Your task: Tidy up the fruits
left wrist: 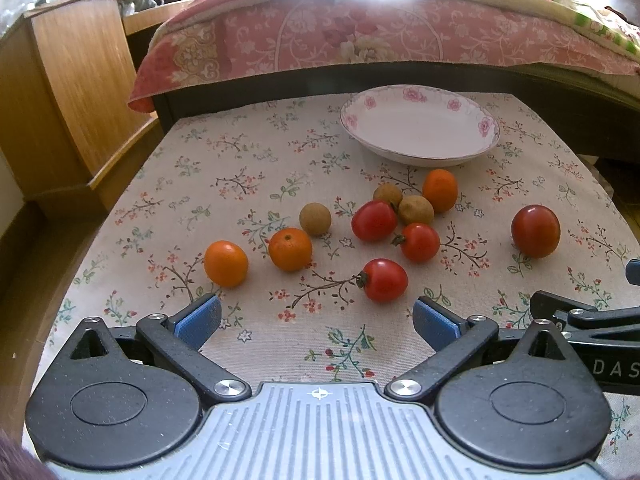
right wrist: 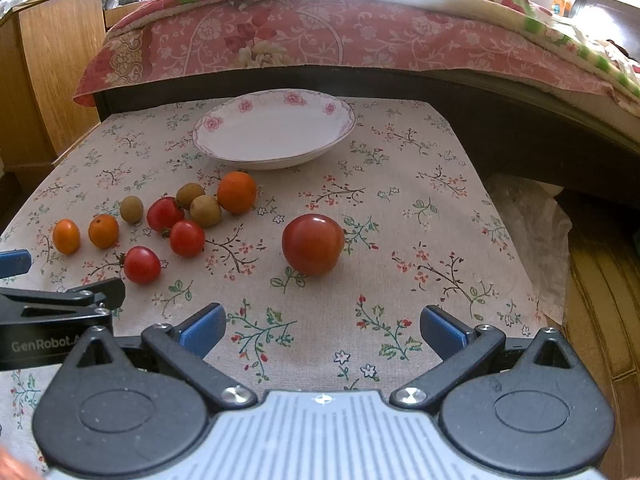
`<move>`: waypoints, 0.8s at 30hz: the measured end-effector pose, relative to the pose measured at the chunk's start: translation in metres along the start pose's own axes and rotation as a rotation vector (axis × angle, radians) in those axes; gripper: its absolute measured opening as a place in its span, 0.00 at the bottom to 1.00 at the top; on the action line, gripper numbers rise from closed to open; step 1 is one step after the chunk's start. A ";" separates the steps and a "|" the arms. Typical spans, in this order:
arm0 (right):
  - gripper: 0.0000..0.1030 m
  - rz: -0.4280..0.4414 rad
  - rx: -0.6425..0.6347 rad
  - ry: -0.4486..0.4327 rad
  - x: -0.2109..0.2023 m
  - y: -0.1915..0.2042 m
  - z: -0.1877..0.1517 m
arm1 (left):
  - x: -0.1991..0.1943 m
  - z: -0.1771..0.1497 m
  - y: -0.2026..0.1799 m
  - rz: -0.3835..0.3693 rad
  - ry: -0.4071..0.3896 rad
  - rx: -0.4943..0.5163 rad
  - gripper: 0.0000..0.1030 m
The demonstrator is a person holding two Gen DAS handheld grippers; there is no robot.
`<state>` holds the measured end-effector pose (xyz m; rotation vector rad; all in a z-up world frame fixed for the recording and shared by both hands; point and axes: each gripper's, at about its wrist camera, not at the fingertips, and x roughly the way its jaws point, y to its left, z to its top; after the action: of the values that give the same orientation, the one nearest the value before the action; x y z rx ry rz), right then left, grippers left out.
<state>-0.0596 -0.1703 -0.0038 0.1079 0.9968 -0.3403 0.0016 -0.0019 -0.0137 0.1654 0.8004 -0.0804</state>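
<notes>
Okay, left to right. Far left: wooden cabinet (left wrist: 76, 92), grained veneer, beside a bed with a pink floral quilt (left wrist: 360, 36). Table is covered by a matte beige floral cloth (left wrist: 224, 176).

Fruit, left wrist view:
- two smooth orange citrus, left one (left wrist: 226, 263) oval, the next (left wrist: 290, 249) rounder with a stem dimple, close together but apart
- one dull tan longan (left wrist: 315, 219) on its own, just behind the second citrus
- glossy cherry tomato (left wrist: 384, 280) with stem, nearest the left gripper
- cluster: two cherry tomatoes (left wrist: 374, 220) (left wrist: 419, 241), two rough tan longans (left wrist: 387, 194) (left wrist: 416, 209), one orange citrus (left wrist: 440, 189); whether they touch, can't tell for all
- larger dark-red tomato (left wrist: 535, 231), shiny, well apart to the right

White ceramic plate (left wrist: 420, 126), shallow, pink flower rim, sits behind the cluster with nothing in it. All fruit is on the cloth, none on the plate.

Left gripper (left wrist: 318, 316): black linkage arms, blue pads (left wrist: 199, 320), jaws spread wide, holding nothing, touching nothing. Nearest tomato sits just ahead of the gap.

Right gripper (right wrist: 322, 326): same build, blue fingertips (right wrist: 444, 330), jaws wide apart, nothing between them. Big tomato (right wrist: 313, 244) lies ahead of it, roughly centred, not in contact. Plate (right wrist: 276, 128) is further back, slightly left.

Each gripper's edge shows in the other's view.
</notes>
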 end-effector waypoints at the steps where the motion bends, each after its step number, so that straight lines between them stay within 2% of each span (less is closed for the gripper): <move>1: 1.00 0.001 0.000 0.001 0.001 0.000 -0.001 | 0.000 0.000 0.000 0.000 0.001 -0.001 1.00; 24: 1.00 0.000 -0.001 0.006 0.002 0.001 0.000 | 0.003 0.001 0.001 -0.003 0.012 -0.003 0.99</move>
<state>-0.0582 -0.1702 -0.0053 0.1077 1.0025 -0.3396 0.0045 -0.0016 -0.0145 0.1622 0.8124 -0.0813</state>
